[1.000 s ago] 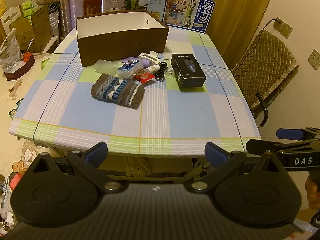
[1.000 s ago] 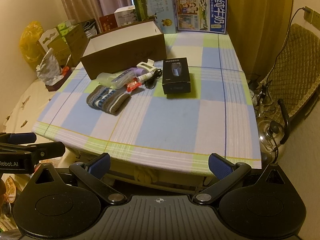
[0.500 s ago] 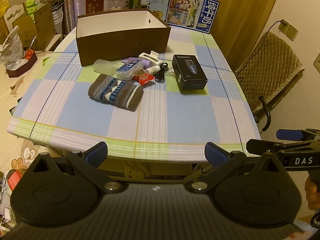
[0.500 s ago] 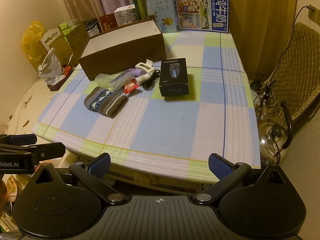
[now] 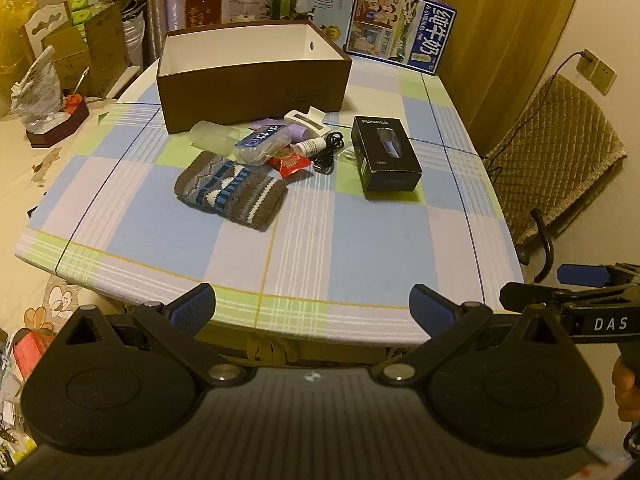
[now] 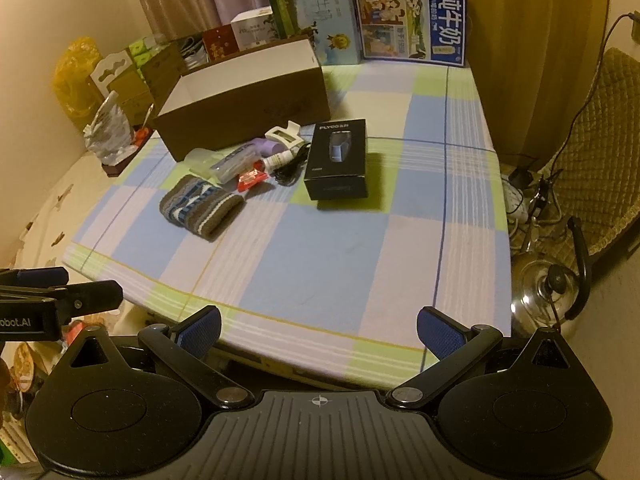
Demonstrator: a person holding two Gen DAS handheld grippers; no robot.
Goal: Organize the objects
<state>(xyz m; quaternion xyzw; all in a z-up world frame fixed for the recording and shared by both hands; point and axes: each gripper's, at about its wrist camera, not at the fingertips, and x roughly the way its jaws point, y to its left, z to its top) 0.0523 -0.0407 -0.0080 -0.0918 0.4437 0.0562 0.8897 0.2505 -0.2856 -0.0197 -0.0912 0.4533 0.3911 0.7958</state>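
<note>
An open brown box [image 5: 252,84] [image 6: 248,108] with a white inside stands at the back of the checked table [image 5: 380,248] [image 6: 340,264]. In front of it lies a cluster: a striped knitted piece [image 5: 230,190] [image 6: 202,208], a clear pouch [image 5: 260,145], a red packet [image 5: 291,163] [image 6: 251,179], a white clip [image 5: 306,118], a small bottle [image 5: 312,145], a black cable [image 5: 330,152] and a black product box [image 5: 386,160] [image 6: 338,160]. My left gripper [image 5: 314,308] and right gripper [image 6: 320,326] both hover open off the table's near edge, holding nothing.
Cartons and a blue milk box [image 5: 402,36] [image 6: 412,26] line the table's far end. A quilted chair [image 5: 556,152] stands to the right, with a steel kettle [image 6: 548,296] on the floor. Boxes and a paper-filled tray [image 5: 48,116] crowd the left side.
Both grippers have crept forward and slightly up toward the table; the objects on it appear a little closer. Nothing on the table has moved.
</note>
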